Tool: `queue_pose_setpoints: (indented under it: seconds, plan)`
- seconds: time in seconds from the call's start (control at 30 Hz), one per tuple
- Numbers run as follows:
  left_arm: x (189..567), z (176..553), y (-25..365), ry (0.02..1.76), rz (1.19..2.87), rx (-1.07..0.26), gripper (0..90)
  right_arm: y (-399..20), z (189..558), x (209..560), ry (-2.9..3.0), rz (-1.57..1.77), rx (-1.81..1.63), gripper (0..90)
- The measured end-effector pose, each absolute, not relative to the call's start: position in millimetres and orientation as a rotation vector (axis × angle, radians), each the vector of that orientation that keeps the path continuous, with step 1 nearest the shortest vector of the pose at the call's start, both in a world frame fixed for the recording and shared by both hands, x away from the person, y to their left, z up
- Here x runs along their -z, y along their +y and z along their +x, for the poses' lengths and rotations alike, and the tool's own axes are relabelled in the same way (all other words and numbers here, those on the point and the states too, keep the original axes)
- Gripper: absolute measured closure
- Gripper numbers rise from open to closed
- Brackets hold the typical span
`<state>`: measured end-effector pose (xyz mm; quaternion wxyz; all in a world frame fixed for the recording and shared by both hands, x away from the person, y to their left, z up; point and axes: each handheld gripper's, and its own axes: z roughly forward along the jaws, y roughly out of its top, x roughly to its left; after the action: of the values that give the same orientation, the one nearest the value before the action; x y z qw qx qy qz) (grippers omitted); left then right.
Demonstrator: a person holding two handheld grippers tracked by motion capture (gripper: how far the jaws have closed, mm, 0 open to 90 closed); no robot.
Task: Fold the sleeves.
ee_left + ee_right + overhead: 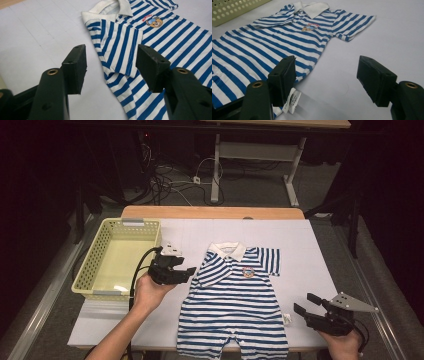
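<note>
Dark room; grey floor (260, 190), tangled cables (165, 180), desk legs (216, 167).

The left gripper (186, 271), held in the left hand (148, 291) at centre-left of the high view, pointed right with its jaws apart and empty, while the right gripper (306, 304), held in the right hand (345, 342) at lower right, pointed left with jaws likewise apart and empty.
</note>
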<state>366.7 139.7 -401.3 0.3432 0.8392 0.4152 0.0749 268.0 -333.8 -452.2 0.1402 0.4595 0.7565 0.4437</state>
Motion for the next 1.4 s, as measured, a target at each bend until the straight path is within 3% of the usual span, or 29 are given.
queue_pose_setpoints:
  seconds: [1.4]
  plan:
    - [407.3, 305.1, 199.7, 1.127, 2.026, -0.323, 37.6, -332.8, 268.4, 452.3, 2.18, 1.339, -1.258, 32.5]
